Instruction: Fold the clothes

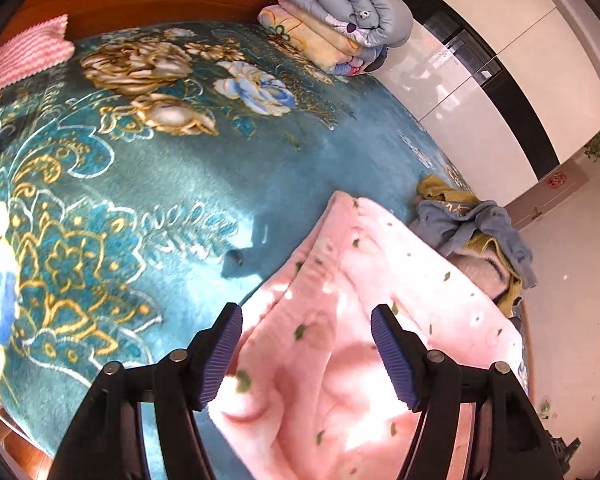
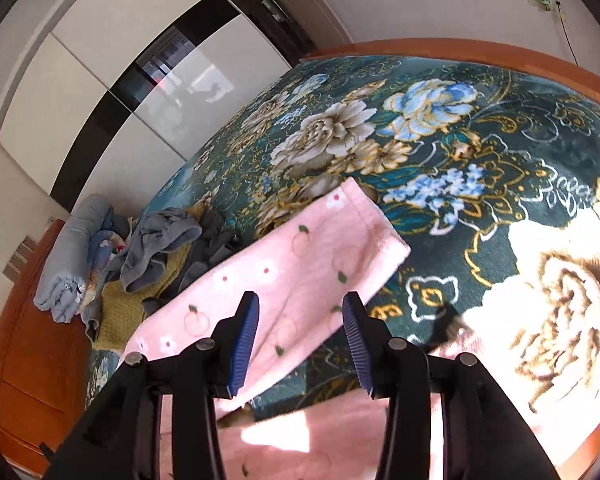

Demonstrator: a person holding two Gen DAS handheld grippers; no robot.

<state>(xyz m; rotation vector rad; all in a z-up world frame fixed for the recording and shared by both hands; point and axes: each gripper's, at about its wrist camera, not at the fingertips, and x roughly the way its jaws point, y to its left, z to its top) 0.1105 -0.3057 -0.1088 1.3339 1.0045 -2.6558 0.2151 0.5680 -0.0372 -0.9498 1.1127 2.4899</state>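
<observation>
Both of your claws hang over the pink fleece garment [image 1: 352, 320], which lies spread on the bed near you. Your left claw [image 1: 306, 354] is wide, its ribbed blue pads [image 1: 220, 356] apart with cloth beneath them but nothing gripped. Your right claw [image 2: 300, 344] is also wide and empty, poised above one long pink panel [image 2: 296, 268] that runs away from you toward the far side; it looks like a trouser leg, though you cannot be sure from here. The garment seems laid flat so that an edge can be picked up and carried over, and your open claws suit that next pinch.

To the left of the pink piece, in the right wrist view, a heap of unfolded clothes [image 2: 160, 256], grey-blue and mustard, waits its turn.

The bed carries a teal floral blanket [image 1: 160, 160], plush and likely to drag on fleece. Folded quilts [image 1: 340, 12] are stacked at the far corner, a pink pillow [image 1: 24, 52] lies far left, and a glossy white wardrobe [image 2: 100, 80] stands alongside the bed.
</observation>
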